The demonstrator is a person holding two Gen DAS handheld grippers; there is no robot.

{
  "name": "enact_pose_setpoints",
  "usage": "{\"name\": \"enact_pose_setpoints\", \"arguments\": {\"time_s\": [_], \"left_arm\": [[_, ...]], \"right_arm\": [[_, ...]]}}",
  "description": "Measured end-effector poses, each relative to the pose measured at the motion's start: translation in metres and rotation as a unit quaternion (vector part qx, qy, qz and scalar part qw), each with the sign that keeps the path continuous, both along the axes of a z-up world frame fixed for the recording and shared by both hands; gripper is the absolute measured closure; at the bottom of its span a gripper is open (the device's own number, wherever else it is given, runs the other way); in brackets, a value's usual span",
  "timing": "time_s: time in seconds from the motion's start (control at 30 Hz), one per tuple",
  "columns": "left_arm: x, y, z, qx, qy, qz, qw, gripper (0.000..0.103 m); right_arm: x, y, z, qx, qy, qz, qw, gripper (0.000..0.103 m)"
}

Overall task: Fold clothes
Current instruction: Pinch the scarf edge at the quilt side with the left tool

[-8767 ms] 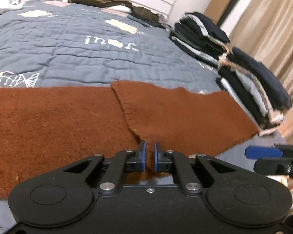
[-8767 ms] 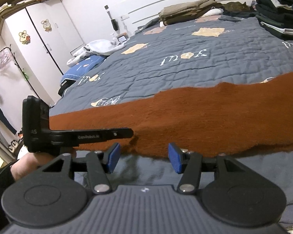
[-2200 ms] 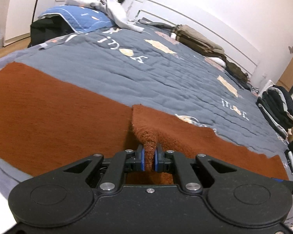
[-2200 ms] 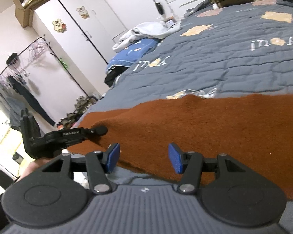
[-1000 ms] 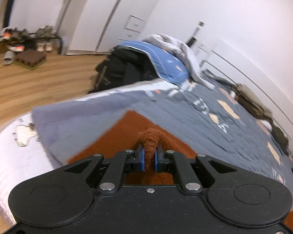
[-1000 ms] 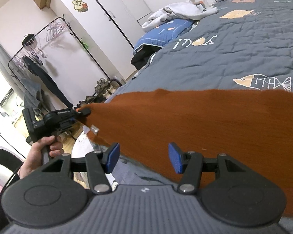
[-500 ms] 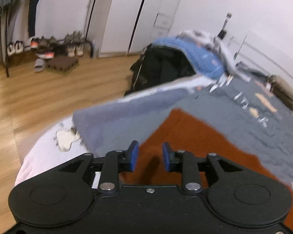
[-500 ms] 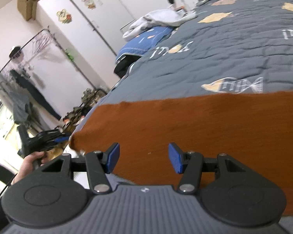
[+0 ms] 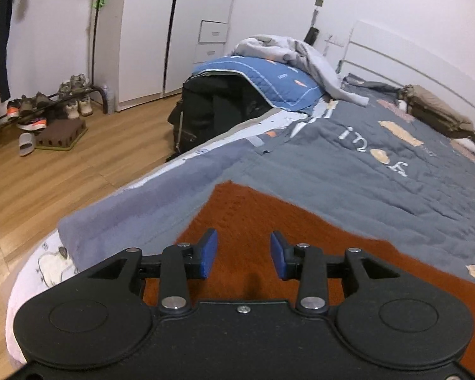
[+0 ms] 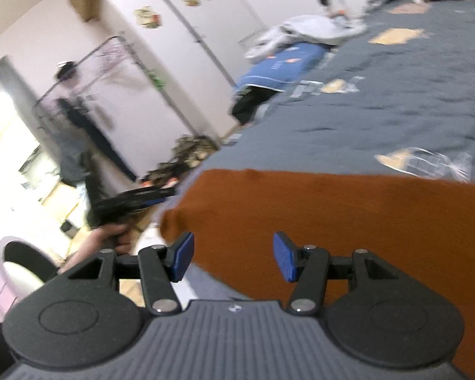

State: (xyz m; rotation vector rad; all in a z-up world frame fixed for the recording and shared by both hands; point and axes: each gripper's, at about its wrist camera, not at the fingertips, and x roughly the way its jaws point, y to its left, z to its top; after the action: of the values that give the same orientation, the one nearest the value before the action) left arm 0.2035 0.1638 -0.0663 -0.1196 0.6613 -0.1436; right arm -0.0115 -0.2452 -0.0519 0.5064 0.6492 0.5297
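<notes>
The bed (image 9: 348, 171) lies open along its near edge and across its grey middle: only the flat rust-brown cloth (image 9: 269, 221) covers the near corner, low enough to pass over. Along the left edge, a black bag (image 9: 212, 110) under a blue quilt (image 9: 269, 76) and grey garment (image 9: 288, 50) blocks passage. Folded clothes (image 9: 437, 110) crowd the headboard edge.

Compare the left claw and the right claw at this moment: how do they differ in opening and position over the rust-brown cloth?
The left claw is open with a narrower gap; the right claw stands wider. The left claw hovers above the corner of the rust-brown cloth near the bed's end; the right claw sits over the cloth's near edge, farther along. Shared: blue pads, black bodies, and neither grips the cloth, which lies flat on the grey quilt.
</notes>
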Motion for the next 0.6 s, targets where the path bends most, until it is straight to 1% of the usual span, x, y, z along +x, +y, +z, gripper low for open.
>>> {"name": "enact_pose_setpoints", "arguments": {"time_s": [0.1,0.17,0.27,0.33,0.47,0.53,0.6], "left_arm": [[0.017,0.001,0.0,-0.01,0.008,0.002,0.9999,0.066],[0.029,0.0,-0.001,-0.014,0.012,-0.009,0.9998,0.066],[0.045,-0.004,-0.004,0.002,0.018,-0.026,0.9995,0.066],[0.054,-0.008,-0.009,0.013,0.026,-0.038,0.9989,0.066],[0.067,-0.014,-0.018,0.034,0.032,-0.052,0.9975,0.066],[0.071,-0.015,-0.022,0.035,0.032,-0.063,0.9969,0.066],[0.075,-0.018,-0.027,0.049,0.035,-0.067,0.9959,0.066]], "right_arm": [[0.003,0.013,0.011,0.017,-0.018,0.021,0.999,0.048],[0.004,0.016,0.016,0.031,-0.026,0.027,0.999,0.048],[0.005,0.016,0.019,0.045,-0.034,0.025,0.998,0.047],[0.006,0.016,0.019,0.042,-0.033,0.029,0.998,0.047],[0.003,0.013,0.014,0.039,-0.025,0.027,0.999,0.046],[0.002,0.012,0.012,0.041,-0.021,0.025,0.999,0.046],[0.003,0.011,0.011,0.044,-0.018,0.023,0.999,0.046]]}}
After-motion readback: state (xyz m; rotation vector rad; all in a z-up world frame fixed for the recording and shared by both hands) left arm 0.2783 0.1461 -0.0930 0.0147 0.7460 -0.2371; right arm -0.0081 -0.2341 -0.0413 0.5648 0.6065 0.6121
